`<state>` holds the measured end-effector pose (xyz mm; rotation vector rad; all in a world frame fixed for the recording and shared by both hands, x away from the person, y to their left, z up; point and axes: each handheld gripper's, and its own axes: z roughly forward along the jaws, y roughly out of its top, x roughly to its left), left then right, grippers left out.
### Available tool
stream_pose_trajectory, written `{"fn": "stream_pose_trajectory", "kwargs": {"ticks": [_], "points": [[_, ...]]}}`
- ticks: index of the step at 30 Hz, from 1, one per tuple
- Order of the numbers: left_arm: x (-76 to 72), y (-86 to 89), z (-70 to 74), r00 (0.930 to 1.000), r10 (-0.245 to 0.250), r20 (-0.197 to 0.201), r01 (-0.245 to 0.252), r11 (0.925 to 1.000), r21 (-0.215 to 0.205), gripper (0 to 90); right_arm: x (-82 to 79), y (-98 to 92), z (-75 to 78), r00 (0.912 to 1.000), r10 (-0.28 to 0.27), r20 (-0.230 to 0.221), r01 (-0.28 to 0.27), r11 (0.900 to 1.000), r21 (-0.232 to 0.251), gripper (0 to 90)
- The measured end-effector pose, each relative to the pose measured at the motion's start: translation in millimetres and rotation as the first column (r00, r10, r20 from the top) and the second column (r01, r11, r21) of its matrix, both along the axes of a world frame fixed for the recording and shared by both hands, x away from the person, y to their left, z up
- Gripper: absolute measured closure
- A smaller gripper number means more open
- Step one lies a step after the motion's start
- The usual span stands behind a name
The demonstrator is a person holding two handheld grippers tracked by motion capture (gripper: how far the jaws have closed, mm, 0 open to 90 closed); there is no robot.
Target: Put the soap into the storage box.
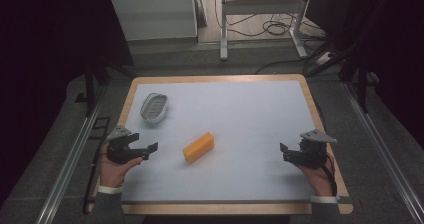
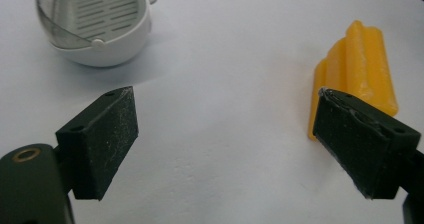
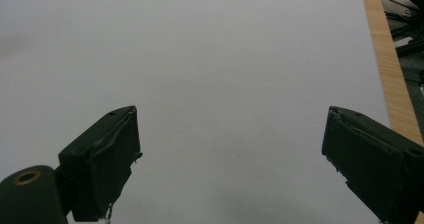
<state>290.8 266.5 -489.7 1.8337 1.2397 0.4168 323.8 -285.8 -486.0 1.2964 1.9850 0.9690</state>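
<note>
Dark floor and grey carpet surround a wood-edged table [image 1: 215, 79] covered by a pale sheet [image 1: 240, 114]; behind it stand the white legs of a desk frame [image 1: 260, 19] with loose cables on the floor. On the sheet, near its far left corner, sits a white soap dish [image 1: 154, 107] with a slotted grey insert; toward the middle, nearer the person, lies an orange ridged block [image 1: 198, 147] — well apart from the dish. A hand holds the left gripper [image 1: 145, 150] at the left side of the sheet, jaws spread wide and empty; in the left gripper view [image 2: 225, 149] the block [image 2: 357, 69] shows just past the right-hand jaw and the dish [image 2: 95, 21] at upper left. Another hand holds the right gripper [image 1: 286, 153] near the right edge — its jaws stand equally wide, nothing between them; the right gripper view [image 3: 230, 159] looks over bare sheet toward the wooden rim [image 3: 387, 64].
</note>
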Motion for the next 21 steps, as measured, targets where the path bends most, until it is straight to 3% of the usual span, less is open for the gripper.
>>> {"fn": "stream_pose_trajectory", "kwargs": {"ticks": [2,4,7,9,13,16,21], "points": [[-0.9,-0.2,-0.3,0.9998,-0.001,-0.02,0.001,0.9998,0.019,11.8,0.0,-2.4,0.8,0.9999,-0.009,0.012,0.009,1.0,0.007,8.6],[-1.3,0.1,-0.4,0.9996,0.001,-0.027,-0.001,0.9999,0.013,12.0,-1.2,-3.0,1.9,0.9999,-0.006,0.016,0.006,1.0,0.014,8.5],[-0.8,-1.2,-1.5,0.9995,-0.005,-0.031,0.006,0.9997,0.023,12.9,-3.5,-1.7,3.1,0.998,0.05,0.038,-0.052,0.997,0.055,8.5],[-0.7,-2.2,-1.8,0.9995,-0.012,-0.031,0.013,0.9994,0.033,13.2,-3.7,-0.1,2.7,0.9975,0.058,0.041,-0.06,0.997,0.042,8.5],[-2.7,-6.0,0.8,1.0,-0.005,0.006,0.004,0.9916,0.129,16.6,-2.7,-1.9,-0.9,0.9979,0.061,0.023,-0.062,0.997,0.044,8.5],[-4.0,-3.6,2.9,0.9998,0.002,0.018,-0.004,0.9948,0.102,15.0,-2.6,-2.9,-2.2,0.9986,0.049,0.021,-0.05,0.998,0.04,8.5],[-4.1,-3.8,4.8,0.9999,-0.007,-0.01,0.007,0.9952,0.097,16.1,-3.8,-0.4,-4.1,0.9985,0.044,0.033,-0.045,0.999,0.016,8.4]]}}
